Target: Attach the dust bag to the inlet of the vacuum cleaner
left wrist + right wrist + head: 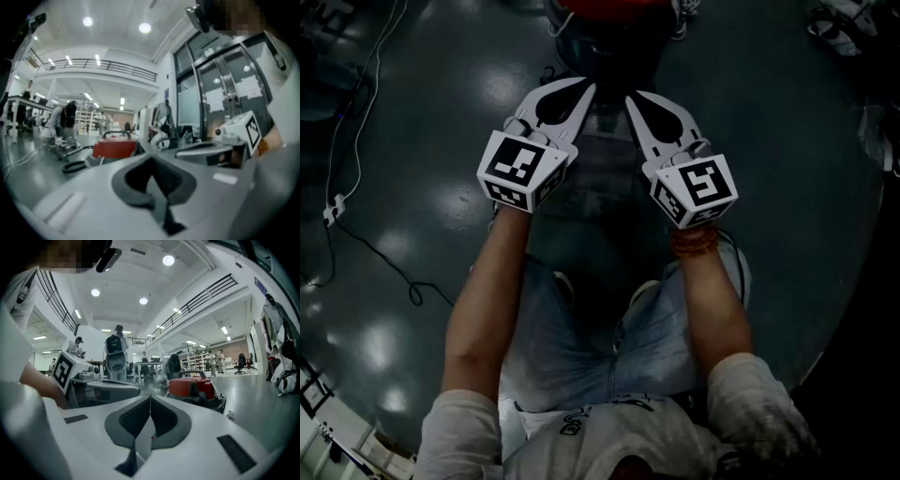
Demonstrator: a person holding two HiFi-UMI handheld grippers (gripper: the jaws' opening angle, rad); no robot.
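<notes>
Red vacuum cleaner (609, 7) sits on the dark glossy floor (787, 187) straight ahead of me, cut off by the top edge of the head view. In the left gripper view the vacuum cleaner (115, 147) shows a black carry handle on top, with a black hose (75, 166) curling on the floor to its left. In the right gripper view it (192, 386) lies just beyond the jaw tips, apart from them.

My left gripper (583, 89) and right gripper (631, 97) are held side by side in the air, tips angled toward each other and toward the machine, touching neither it nor one another. Left gripper (151, 159): fingers pressed together, nothing between them. Right gripper (150, 397): fingers pressed together too, nothing pinched.

Each gripper view catches the other gripper alongside. My bare forearms and jeans (581, 347) fill the lower head view. A thin cable (356, 122) runs over the floor at far left. People (63, 124) stand in the hall behind.
</notes>
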